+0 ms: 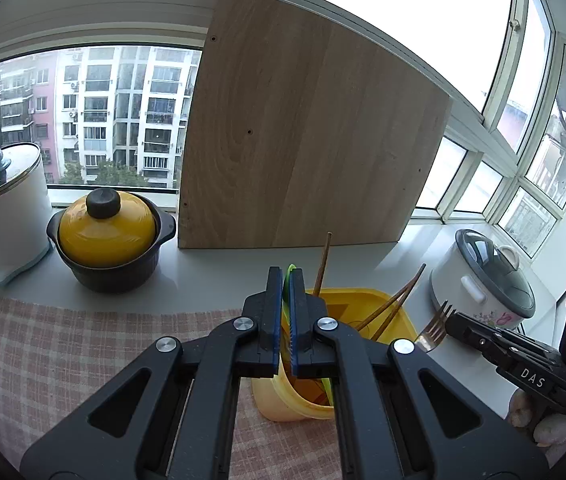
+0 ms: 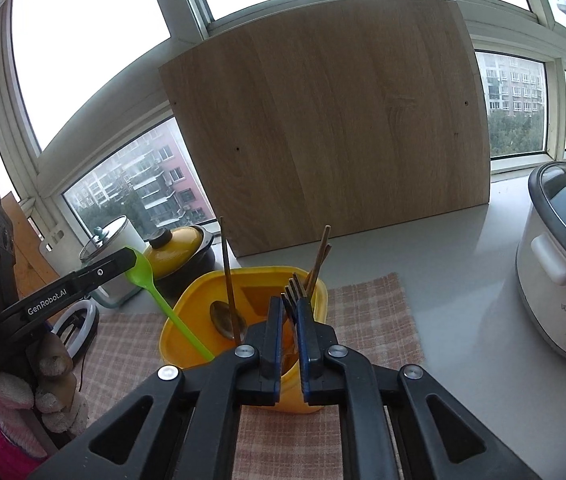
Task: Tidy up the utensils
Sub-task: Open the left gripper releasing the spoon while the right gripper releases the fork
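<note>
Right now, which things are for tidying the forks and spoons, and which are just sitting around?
For the job: green spoon in the left tongs, fork between the right tongs, yellow tub, chopsticks, metal spoon.

Just sitting around: yellow pot, white jar, rice cooker, wooden board, checked cloth.

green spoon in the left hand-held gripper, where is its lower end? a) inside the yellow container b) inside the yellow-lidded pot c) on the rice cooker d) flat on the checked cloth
a: the green spoon, clamped by the left hand-held gripper, slants down past the rim into the yellow container.
</note>
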`<action>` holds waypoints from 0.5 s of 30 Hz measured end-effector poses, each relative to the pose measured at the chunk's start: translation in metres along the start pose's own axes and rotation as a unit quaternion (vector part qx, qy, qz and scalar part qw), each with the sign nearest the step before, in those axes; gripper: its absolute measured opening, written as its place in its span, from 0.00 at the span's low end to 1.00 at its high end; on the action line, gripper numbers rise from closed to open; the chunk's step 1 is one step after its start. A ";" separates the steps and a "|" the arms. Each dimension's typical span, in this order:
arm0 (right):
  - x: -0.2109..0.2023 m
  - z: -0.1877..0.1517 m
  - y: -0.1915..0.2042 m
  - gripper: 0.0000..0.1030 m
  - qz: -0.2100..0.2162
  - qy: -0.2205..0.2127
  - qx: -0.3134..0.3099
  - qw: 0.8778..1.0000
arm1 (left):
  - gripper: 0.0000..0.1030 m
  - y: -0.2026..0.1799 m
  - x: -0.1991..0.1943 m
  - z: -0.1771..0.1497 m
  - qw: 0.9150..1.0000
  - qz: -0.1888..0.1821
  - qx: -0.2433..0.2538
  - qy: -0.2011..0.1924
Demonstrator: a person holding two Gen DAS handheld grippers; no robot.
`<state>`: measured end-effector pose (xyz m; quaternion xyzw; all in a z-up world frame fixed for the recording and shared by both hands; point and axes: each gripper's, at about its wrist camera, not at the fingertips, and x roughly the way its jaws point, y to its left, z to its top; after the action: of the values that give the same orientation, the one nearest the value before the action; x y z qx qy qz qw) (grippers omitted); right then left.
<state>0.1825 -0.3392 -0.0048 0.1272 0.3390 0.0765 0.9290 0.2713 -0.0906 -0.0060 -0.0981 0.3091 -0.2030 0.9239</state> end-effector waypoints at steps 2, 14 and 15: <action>-0.004 0.000 0.002 0.10 -0.003 -0.004 -0.002 1.000 | 0.00 -0.001 -0.003 -0.001 1.000 -0.002 0.002 0.000; -0.036 -0.007 0.021 0.54 -0.034 -0.032 -0.027 0.999 | 0.10 0.007 -0.026 -0.011 1.000 0.013 -0.002 -0.003; -0.038 -0.008 0.022 0.55 -0.037 -0.033 -0.028 0.998 | 0.10 0.008 -0.027 -0.013 1.000 0.014 -0.002 -0.002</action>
<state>0.1470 -0.3257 0.0187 0.0907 0.3099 0.0471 0.9452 0.2460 -0.0724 -0.0037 -0.0958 0.3090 -0.1898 0.9270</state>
